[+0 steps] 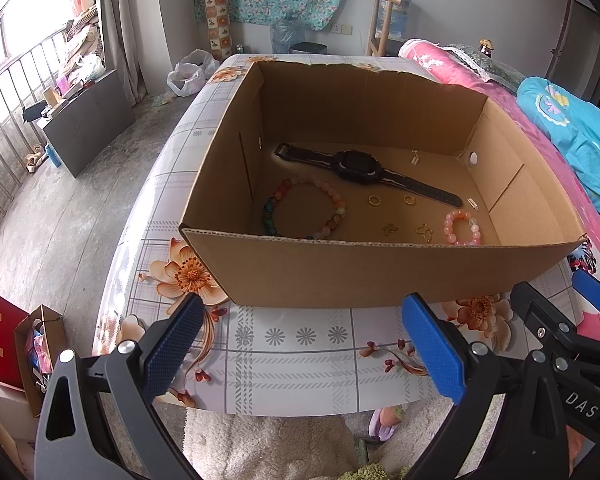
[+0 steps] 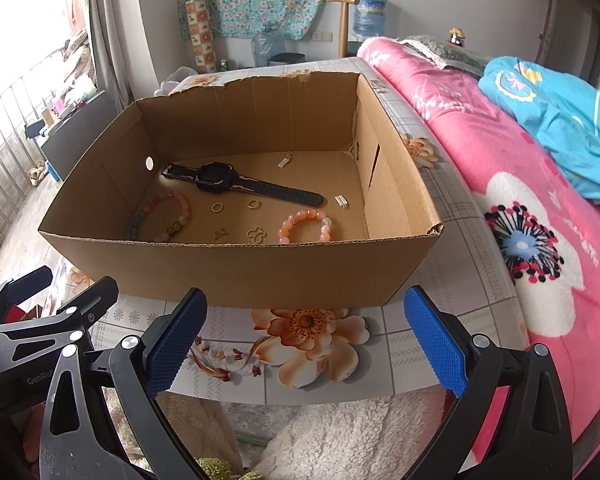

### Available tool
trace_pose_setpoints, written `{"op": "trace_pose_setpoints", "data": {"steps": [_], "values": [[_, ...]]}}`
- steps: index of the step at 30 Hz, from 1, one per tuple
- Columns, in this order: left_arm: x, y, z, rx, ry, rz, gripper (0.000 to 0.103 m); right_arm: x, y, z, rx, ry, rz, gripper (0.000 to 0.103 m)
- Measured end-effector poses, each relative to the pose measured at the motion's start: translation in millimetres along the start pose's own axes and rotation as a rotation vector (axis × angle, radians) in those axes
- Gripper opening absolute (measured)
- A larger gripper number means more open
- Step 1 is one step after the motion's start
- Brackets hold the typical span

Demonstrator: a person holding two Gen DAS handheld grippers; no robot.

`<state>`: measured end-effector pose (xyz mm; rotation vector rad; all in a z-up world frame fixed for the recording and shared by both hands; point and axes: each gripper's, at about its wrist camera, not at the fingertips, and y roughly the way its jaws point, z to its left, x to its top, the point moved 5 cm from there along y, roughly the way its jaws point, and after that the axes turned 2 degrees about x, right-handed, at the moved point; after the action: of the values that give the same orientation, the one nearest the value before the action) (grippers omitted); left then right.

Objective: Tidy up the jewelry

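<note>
I hold both tools in front of the cardboard box [image 1: 380,268], which stands on the flowered tabletop [image 1: 300,360]. My left hand-held gripper [image 1: 304,344] is released, its blue pads wide apart and holding nothing; my right hand-held gripper [image 2: 304,340] is released in the same way, just beside the left one. All the jewelry lies on the box floor. The black watch [image 1: 360,172] lies across the middle, from 10 o'clock to 4 o'clock. At 8 o'clock from it I see the multicolour bead bracelet [image 1: 304,208], and at 5 o'clock the small pink bead bracelet [image 1: 462,228]. Between the bracelets lie two gold rings [image 1: 375,200] and, nearer to me, two gold butterfly charms [image 1: 424,233]. A pink blanket [image 2: 500,160] covers the bed at 3 o'clock of the box.
</note>
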<state>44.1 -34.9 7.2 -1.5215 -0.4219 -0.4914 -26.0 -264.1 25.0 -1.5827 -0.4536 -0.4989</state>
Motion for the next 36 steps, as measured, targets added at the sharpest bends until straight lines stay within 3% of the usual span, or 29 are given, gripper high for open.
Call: {"op": "trace_pose_setpoints", "data": {"steps": [36], "values": [[-0.1,0.5,-1.1,0.001,-0.001,0.003,0.097,0.5,1.1,-3.9,0.001,0.008,0.004,0.095]]}}
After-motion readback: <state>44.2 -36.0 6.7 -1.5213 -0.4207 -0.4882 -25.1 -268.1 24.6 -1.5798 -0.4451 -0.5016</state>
